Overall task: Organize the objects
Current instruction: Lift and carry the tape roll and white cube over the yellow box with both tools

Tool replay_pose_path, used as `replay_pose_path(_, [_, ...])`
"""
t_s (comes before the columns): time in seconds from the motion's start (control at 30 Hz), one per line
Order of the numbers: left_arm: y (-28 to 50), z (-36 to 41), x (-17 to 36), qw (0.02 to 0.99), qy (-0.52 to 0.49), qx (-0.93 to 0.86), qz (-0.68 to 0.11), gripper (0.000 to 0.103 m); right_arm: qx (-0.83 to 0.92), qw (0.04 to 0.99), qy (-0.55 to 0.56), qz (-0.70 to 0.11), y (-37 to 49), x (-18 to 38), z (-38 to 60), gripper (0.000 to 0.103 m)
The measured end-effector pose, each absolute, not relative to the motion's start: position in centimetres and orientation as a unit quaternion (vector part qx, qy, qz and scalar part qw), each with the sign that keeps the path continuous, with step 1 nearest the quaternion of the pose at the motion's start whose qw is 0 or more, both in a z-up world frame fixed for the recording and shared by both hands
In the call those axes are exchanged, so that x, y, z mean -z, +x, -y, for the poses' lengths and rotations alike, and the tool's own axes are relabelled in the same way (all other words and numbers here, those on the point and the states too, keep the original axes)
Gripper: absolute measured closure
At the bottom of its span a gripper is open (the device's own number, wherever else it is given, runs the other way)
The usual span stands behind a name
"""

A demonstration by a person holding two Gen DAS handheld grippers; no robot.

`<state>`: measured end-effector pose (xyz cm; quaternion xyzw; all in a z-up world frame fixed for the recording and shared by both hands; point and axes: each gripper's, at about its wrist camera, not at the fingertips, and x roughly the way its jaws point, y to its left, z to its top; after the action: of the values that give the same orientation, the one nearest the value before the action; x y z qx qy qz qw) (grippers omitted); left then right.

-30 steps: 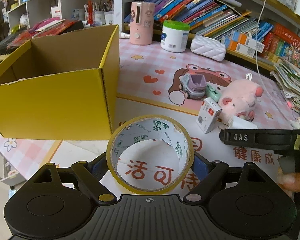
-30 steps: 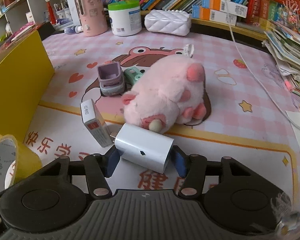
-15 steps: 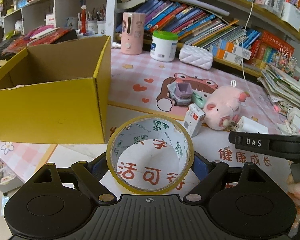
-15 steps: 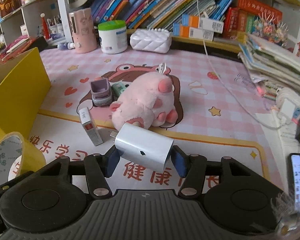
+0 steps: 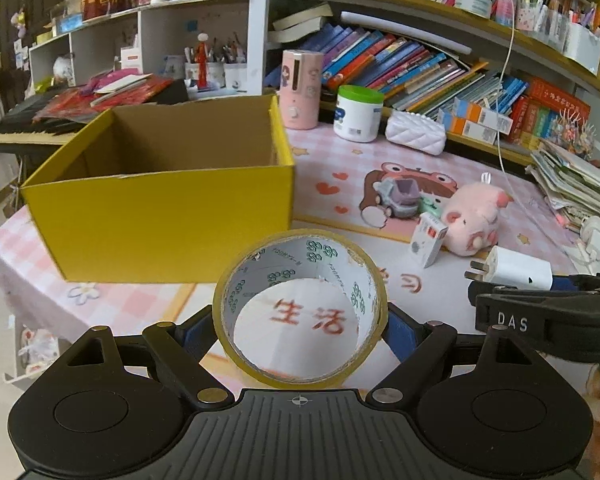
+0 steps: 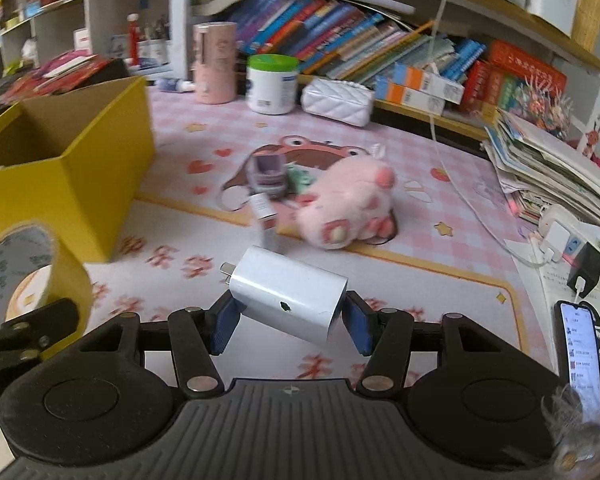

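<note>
The right wrist view is blurred, and the yellow cardboard box [image 6: 72, 168] is cut off at its left edge. The box floor is hidden behind its near wall in both views, so its contents cannot be told; the inner walls that show are bare.

The left gripper [image 5: 300, 324] clamps a roll of yellow tape [image 5: 300, 308] by its outer rim, raised above the mat, its hole facing the camera so the printed mat [image 5: 420, 184] shows through.

The right gripper [image 6: 288, 320] pinches a white charger plug [image 6: 288, 298] across its body. The plug's long axis runs tilted, prongs pointing up and left toward the box.

A pink plush pig [image 6: 348, 208], a small white carton [image 6: 263, 208] and a purple toy [image 6: 268, 174] lie on the mat beyond.
</note>
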<state>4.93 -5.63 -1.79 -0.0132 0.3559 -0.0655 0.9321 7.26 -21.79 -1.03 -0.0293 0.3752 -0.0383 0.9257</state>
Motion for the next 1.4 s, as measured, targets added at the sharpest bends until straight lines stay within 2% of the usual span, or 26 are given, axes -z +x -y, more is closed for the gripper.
replay_pose_path(0.6, [-0.1, -0.8, 1.7, 0.931, 0.008, 0.077, -0.357, 0.016, 0.041, 0.924, -0.03, -0.379, 1.2, 1.5, 14.2, 0.049])
replay_pose_path(1.4, [-3.5, -9.6, 1.1, 0.939, -0.002, 0.02, -0.343, 0.016, -0.025, 0.93, -0.054, -0.362, -1.1, 1.2, 4.2, 0.049])
